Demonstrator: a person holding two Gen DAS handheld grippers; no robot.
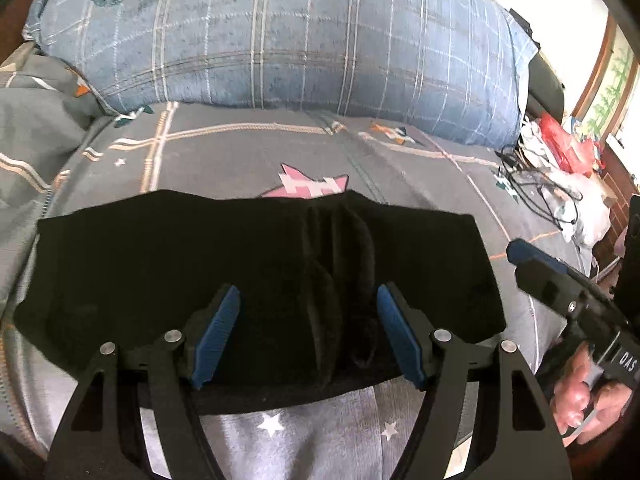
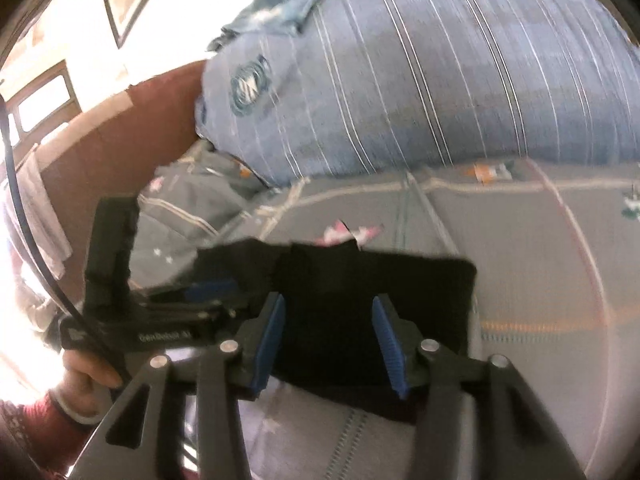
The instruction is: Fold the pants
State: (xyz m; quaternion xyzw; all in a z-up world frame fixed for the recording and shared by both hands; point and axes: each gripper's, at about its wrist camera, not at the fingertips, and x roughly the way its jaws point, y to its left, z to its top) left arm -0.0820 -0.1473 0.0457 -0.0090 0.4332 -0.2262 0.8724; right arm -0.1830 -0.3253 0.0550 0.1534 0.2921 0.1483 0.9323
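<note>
Black pants (image 1: pixel 168 276) lie folded into a wide flat rectangle on the grey patterned bedsheet (image 1: pixel 248 148). A few upright creases run down their middle. My left gripper (image 1: pixel 308 300) is open, its blue pads just above the near edge of the pants. My right gripper (image 2: pixel 328 308) is open over the right part of the pants (image 2: pixel 432 288), holding nothing. The right gripper also shows at the right edge of the left wrist view (image 1: pixel 516 250), and the left gripper at the left of the right wrist view (image 2: pixel 208 290).
A large blue plaid pillow (image 1: pixel 304 36) lies across the back of the bed. A rumpled grey quilt (image 1: pixel 32 128) is at the left. Cables and bags (image 1: pixel 556 160) sit beyond the bed's right edge. A brown headboard (image 2: pixel 120 140) stands at the left.
</note>
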